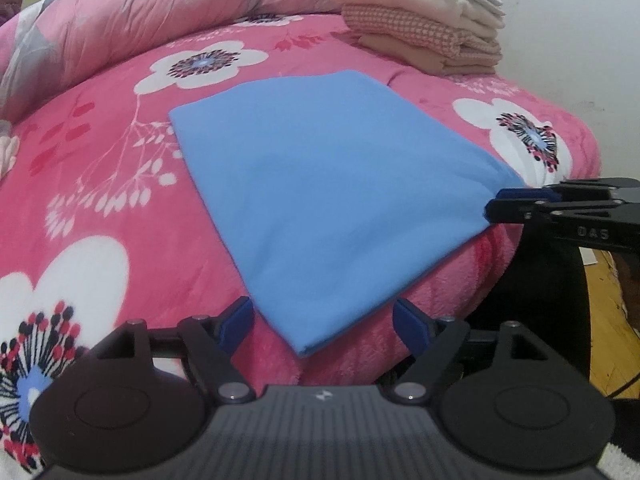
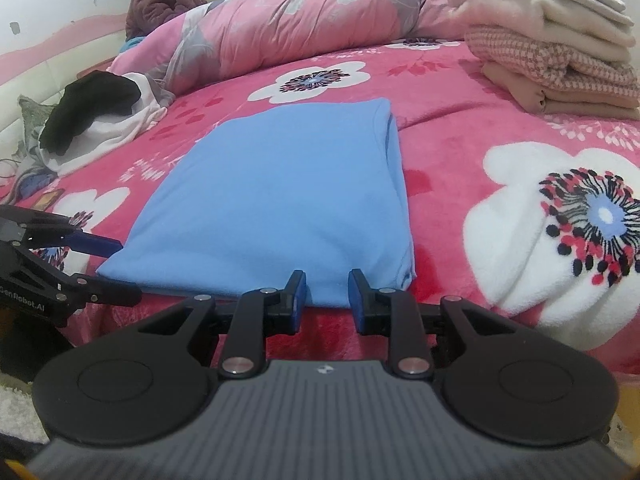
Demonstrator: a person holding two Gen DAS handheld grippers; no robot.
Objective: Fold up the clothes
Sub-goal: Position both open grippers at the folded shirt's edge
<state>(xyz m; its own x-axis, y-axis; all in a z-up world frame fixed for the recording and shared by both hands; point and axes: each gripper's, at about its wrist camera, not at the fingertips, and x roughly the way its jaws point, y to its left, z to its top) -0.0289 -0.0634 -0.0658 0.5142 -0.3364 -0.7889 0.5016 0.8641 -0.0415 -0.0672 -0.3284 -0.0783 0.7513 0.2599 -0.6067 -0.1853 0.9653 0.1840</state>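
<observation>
A folded blue cloth (image 2: 276,196) lies flat on the bed (image 2: 460,152), its near short edge along the bed's front edge and its long axis running straight back toward the rolled quilt (image 2: 312,28) at the far side. The right gripper (image 2: 327,296) sits at that near edge, toward the cloth's right front corner, jaws narrowly apart with the hem showing in the gap; the pads do not appear to press on the fabric, though the view is too low to be certain. The left gripper (image 1: 324,326) hovers at the cloth's left front corner, jaws spread wide on either side of the corner tip and touching nothing. Both tools are thus lined up along the same short edge, each at its own corner, with the whole length of the cloth stretching away from them. Judged from this layout, the cloth is already in a tidy rectangle, and any further fold would carry the near edge away toward the far one, or the piece would be lifted toward the pile of folded linens (image 1: 424,20) at the bed's far right corner. The right gripper is the nearer to that pile. Loose dark and white garments (image 2: 92,120) wait at the bed's left edge.
</observation>
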